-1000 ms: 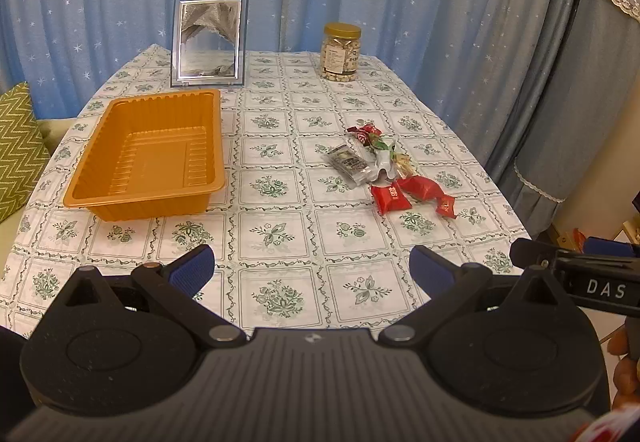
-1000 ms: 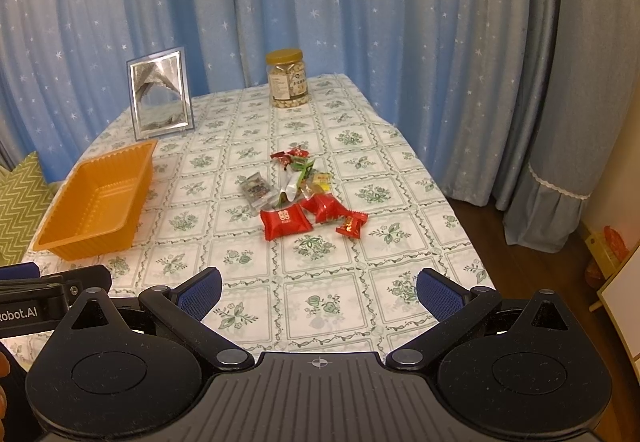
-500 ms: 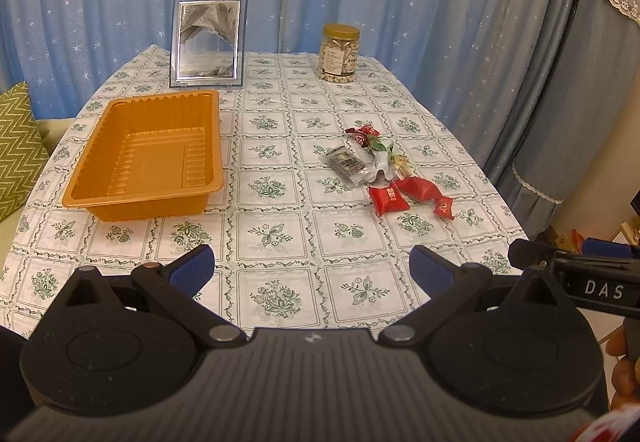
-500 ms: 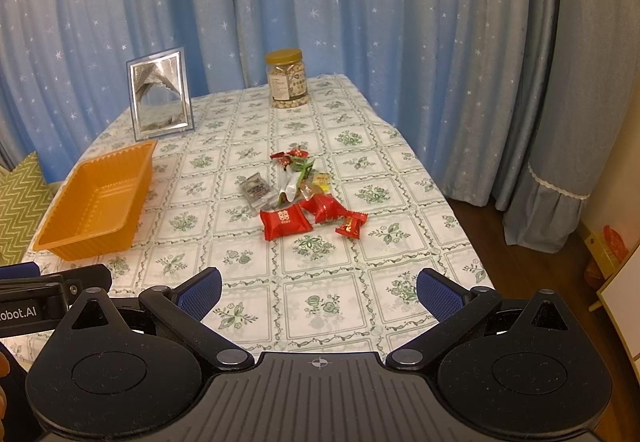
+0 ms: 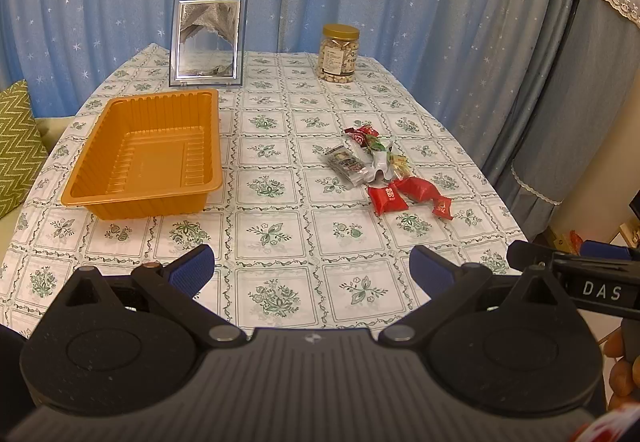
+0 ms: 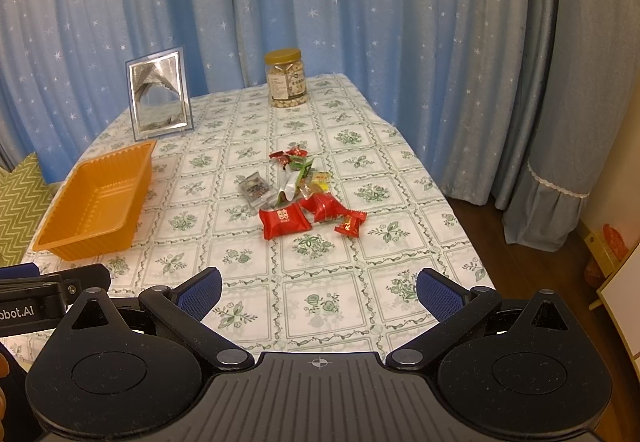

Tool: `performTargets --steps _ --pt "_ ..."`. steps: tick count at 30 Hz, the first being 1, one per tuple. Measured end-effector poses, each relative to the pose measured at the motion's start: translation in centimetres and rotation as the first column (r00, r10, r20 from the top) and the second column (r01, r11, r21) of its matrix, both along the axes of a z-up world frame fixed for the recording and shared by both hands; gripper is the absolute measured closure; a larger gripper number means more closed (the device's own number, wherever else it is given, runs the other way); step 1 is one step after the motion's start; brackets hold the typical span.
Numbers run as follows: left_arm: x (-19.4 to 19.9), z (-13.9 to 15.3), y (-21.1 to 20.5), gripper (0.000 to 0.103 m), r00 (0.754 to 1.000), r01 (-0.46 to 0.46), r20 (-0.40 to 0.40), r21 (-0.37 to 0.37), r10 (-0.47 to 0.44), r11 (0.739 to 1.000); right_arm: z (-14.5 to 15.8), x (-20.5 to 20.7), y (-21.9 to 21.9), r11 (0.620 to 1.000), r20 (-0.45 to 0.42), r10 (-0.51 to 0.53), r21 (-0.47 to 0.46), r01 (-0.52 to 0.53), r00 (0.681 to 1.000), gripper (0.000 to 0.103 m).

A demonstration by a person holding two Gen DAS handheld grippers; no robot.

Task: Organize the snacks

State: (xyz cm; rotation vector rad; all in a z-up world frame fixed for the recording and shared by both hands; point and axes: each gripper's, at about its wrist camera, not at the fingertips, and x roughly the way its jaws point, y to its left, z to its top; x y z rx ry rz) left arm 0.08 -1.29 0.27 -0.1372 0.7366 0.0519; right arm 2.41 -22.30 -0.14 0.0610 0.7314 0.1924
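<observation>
I see the orange tray on the desk's left side, its long axis running away from me. The snacks lie in a loose pile to its right, well apart. Both grippers, left and right, hover level over the near edge, jaws spread wide and holding nothing. Only the right view shows floor; only the left shows fingers at its right edge.

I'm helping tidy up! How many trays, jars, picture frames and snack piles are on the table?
Orange tray: 1
Jar: 1
Picture frame: 1
Snack pile: 1
Total: 4
</observation>
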Motion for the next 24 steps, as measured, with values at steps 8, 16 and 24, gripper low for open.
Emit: performTargets --steps 8,16,24 --pt "0.0 0.0 0.1 0.000 1.000 -0.001 0.000 0.000 0.001 1.000 0.0 0.0 0.0 1.000 0.000 0.000 0.000 0.000 1.000 0.000" --pt "0.1 -0.3 0.2 0.000 1.000 0.000 -0.007 -0.011 0.000 1.000 -0.5 0.2 -0.4 1.000 0.001 -0.017 0.006 0.017 1.000 0.000" --pt "1.8 -1.8 1.0 0.000 1.000 0.010 -0.026 -0.022 -0.011 1.000 -2.2 1.6 -1.6 0.997 0.013 -0.078 0.023 0.078 0.997 0.001"
